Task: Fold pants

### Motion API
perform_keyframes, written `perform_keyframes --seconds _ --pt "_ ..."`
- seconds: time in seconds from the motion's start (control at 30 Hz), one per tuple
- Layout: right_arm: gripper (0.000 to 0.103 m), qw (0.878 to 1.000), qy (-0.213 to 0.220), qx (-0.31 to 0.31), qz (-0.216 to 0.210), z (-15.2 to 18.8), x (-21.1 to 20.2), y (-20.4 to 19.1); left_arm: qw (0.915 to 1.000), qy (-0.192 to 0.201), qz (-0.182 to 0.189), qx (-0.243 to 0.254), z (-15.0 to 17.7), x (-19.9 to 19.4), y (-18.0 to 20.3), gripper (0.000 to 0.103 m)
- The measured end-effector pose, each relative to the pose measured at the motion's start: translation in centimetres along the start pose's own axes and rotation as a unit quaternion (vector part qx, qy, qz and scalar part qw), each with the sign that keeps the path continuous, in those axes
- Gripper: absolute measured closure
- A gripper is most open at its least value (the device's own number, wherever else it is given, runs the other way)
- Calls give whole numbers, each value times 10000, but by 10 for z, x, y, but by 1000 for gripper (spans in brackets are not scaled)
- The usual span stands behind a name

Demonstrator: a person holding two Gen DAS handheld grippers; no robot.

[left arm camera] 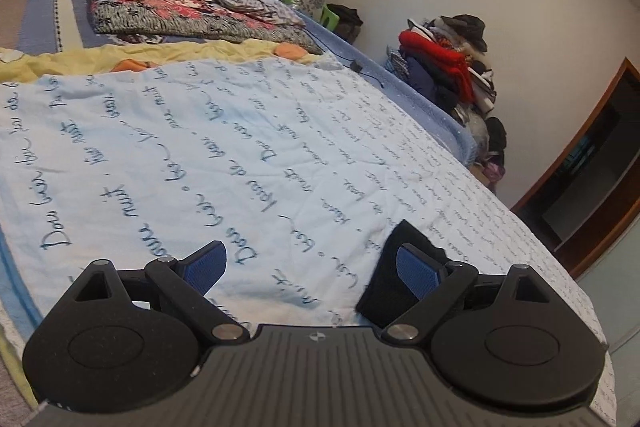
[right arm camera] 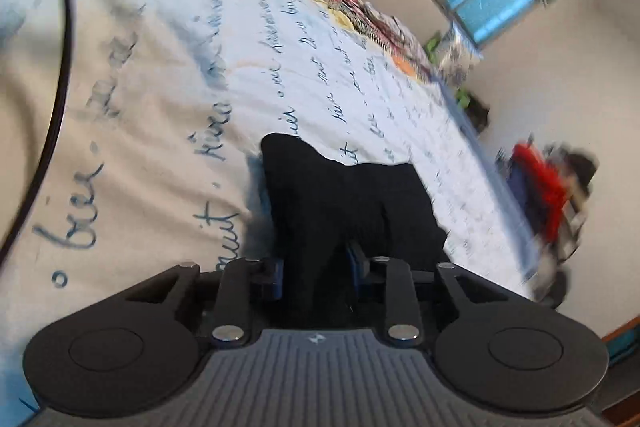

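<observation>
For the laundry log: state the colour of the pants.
Plain black pants, no pattern; the right wrist view shows them best.

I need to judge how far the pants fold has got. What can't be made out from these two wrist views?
- Black pants: right wrist view shows only a bunch; the right gripper covers the rest.
- Left wrist view: only a corner of them behind a finger of the open left gripper.
- Clothes pile: motion-blurred, right view.
- Bedspread writing: too small far off.

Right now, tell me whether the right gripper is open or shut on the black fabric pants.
Shut on them. The right gripper has its blue pads pressed against a bunched fold of the black fabric pants, over the pale script-printed bedsheet.
</observation>
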State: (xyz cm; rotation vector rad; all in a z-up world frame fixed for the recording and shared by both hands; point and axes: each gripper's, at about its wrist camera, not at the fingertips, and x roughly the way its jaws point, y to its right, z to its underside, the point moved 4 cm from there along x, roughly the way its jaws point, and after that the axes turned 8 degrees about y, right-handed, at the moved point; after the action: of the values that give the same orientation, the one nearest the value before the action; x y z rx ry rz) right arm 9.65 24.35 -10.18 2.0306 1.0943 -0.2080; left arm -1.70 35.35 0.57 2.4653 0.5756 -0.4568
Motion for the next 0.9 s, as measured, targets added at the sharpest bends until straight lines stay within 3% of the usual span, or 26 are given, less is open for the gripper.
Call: perform_keyframes --seconds 0.1,0.23,0.37,0.43,0.6,0.67,0.73,0.8,0.87,0.9 --pt "84 9965 178 811 -91 -1 -8 22 9983 -325 416 -236 2 17 11 8" --pt "86 9900 496 1314 99 -1 -21 40 9923 -762 771 -592 9 45 22 8" --pt "86 9854 564 1602 112 -1 -27 50 9702 -1420 1403 -1377 19 86 33 8" --pt "86 9840 596 1675 134 -3 -29 54 9604 -1705 1399 -1700 25 106 38 8" --pt "86 9776 723 1965 229 -1 -35 64 9434 -2191 1803 -1719 36 136 72 8" --pt "86 9745 742 2105 236 0 -37 68 9430 -2225 1894 -1593 39 147 84 8" --pt "86 9718 745 2230 200 1 -38 71 9448 -2294 1735 -1571 42 164 86 8" --pt "86 9715 744 2241 191 1 -39 70 9455 -2376 1575 -1572 45 182 84 16" --pt "86 9716 736 2243 165 2 -38 69 9450 -2630 1255 -1483 49 197 80 55" --pt "86 9717 738 2240 158 2 -38 68 9474 -2693 1203 -1245 51 201 82 65"
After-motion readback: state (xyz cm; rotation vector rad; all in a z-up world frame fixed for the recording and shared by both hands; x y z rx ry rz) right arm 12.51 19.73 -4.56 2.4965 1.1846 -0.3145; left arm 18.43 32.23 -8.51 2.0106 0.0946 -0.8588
